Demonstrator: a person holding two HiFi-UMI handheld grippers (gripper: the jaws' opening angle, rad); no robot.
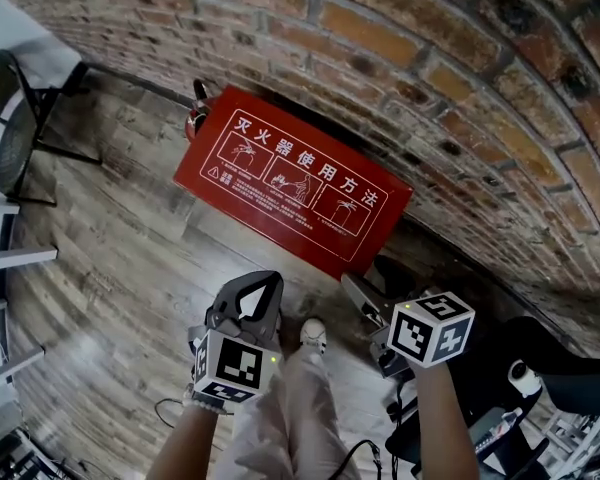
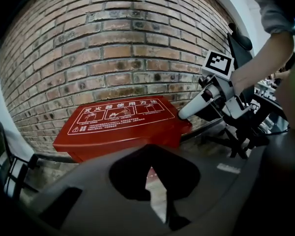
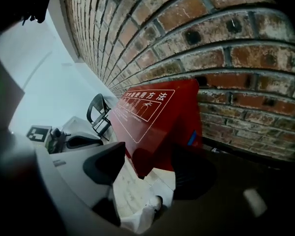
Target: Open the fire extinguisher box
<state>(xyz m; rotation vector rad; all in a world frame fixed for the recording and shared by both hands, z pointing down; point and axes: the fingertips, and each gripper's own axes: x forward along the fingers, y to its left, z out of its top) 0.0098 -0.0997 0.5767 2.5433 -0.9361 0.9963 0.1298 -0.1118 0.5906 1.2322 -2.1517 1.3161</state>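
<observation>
Okay, looking down now: one fire extinguisher box (image 1: 290, 183), red, lying on the wooden floor (image 1: 120, 268) with its back along the brick wall (image 1: 430, 68), lid shut, white printed panel facing up. I count three little pictograms on that panel. Just the one box, one lid, and two grippers to work it with.

Left gripper (image 2: 148, 156) hangs in front of the box's long side, its fingertips pressed together with nothing between them. Right gripper (image 3: 146, 163) sits off the box's right-hand end, jaws spread wide; the red corner shows in the gap but lies beyond the pads, not touched.

My read on the box: painted sheet metal, stiff, no give, and that glossy paint looks slick, so a flat pinch on the top would probably slide. The lid seems to overhang the body as a thin lip, and I judge the front lip, away from the wall, as the place to hook or pinch and lift. The lid alone should be light; the box itself likely heavy enough to stay put.

One small blue patch (image 3: 192, 137) on the near end; latch or sticker, I can't tell. One black chair (image 1: 20, 118) stands well off to the left
</observation>
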